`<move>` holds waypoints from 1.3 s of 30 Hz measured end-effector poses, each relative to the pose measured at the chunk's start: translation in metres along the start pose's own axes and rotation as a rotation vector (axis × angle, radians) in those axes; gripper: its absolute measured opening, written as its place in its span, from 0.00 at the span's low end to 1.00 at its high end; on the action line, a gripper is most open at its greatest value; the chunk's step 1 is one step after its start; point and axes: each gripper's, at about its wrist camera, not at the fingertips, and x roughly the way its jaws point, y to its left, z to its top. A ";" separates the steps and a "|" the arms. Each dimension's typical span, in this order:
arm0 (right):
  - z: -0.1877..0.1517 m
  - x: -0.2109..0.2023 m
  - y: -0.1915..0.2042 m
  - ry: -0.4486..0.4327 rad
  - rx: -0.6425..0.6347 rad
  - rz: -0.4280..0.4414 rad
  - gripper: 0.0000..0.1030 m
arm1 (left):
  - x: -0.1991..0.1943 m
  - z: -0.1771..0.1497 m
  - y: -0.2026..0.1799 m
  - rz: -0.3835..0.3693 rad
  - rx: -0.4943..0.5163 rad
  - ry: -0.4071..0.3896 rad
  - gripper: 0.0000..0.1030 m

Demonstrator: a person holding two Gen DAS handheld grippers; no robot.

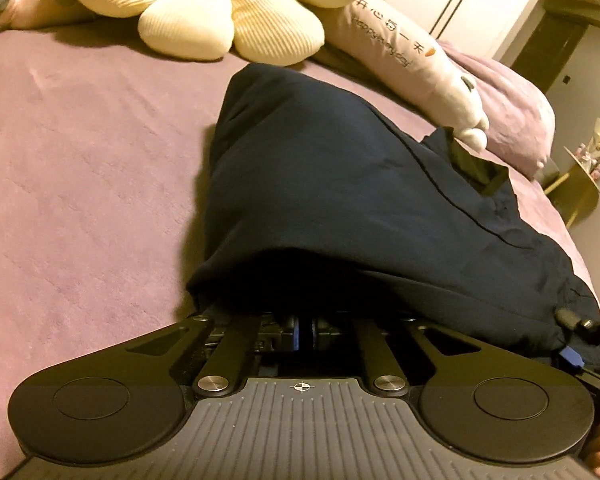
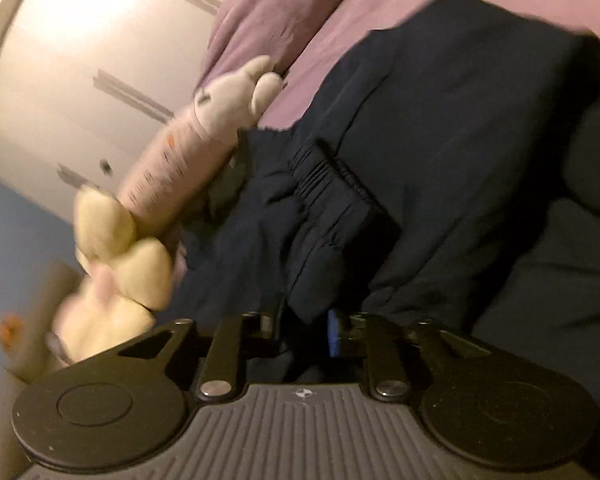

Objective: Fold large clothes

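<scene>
Bed point(image 1: 80, 140) in a mauve plush cover carries everything here. Navy trousers point(image 1: 340, 168), with an elastic waistband point(image 2: 324, 176) visible from the right wrist, lie on the bed toward its right side, one end draped over both tools. Past the trousers' far end sits a cream ribbed plush toy point(image 1: 204, 16), and just beside their right edge a long pink bunny pillow point(image 1: 412, 64) touches or nearly touches the cloth.

The left gripper point(image 1: 306, 322) has its fingers buried under the fabric fold and appears clenched on it, though the tips are hidden. The right gripper point(image 2: 332, 332) seems likewise clamped on a hanging flap, but that view is blurred.

Risk, as I judge it: a thin pinch could slip mid-lift, letting the fold collapse unevenly; the cloth may also drag the bunny pillow along.
</scene>
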 end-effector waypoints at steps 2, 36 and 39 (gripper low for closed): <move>0.002 -0.003 0.001 -0.039 0.013 0.008 0.39 | 0.000 0.001 -0.003 -0.001 0.002 0.004 0.07; 0.044 -0.044 -0.008 -0.132 -0.230 -0.204 0.14 | -0.008 -0.014 -0.062 0.045 0.186 0.073 0.62; 0.043 -0.037 -0.012 -0.115 -0.254 -0.229 0.14 | -0.013 -0.015 -0.060 0.051 0.179 0.085 0.64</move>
